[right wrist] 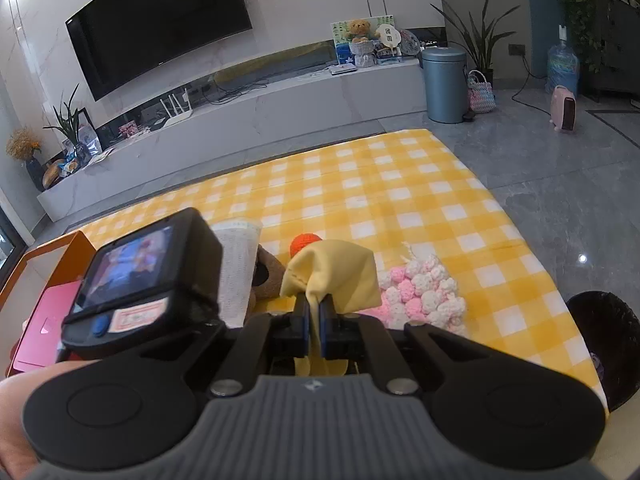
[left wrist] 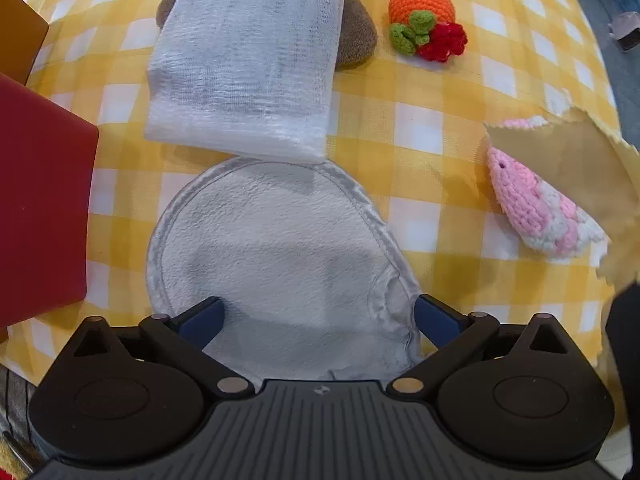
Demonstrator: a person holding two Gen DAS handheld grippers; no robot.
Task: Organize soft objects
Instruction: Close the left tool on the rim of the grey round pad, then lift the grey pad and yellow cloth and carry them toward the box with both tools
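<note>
My left gripper (left wrist: 318,314) points straight down over a round grey-white cloth pad (left wrist: 276,248) on the yellow checked tablecloth (left wrist: 432,112). Its jaws stand wide open, one blue pad on each side of the cloth's near part. Beyond lies a white mesh foam sleeve (left wrist: 244,64) over a brown plush toy (left wrist: 358,28). An orange crocheted fruit with green and red bits (left wrist: 424,16) sits far right, a pink-white knitted piece (left wrist: 536,208) at the right. My right gripper (right wrist: 316,312) is shut on a pale yellow cloth (right wrist: 336,272), lifted above the table.
A red box (left wrist: 40,216) and an orange one (left wrist: 20,36) stand at the left edge. The left gripper's camera body (right wrist: 144,280) fills the left of the right wrist view. A black bin (right wrist: 604,344) sits off the table's right side; a TV wall lies beyond.
</note>
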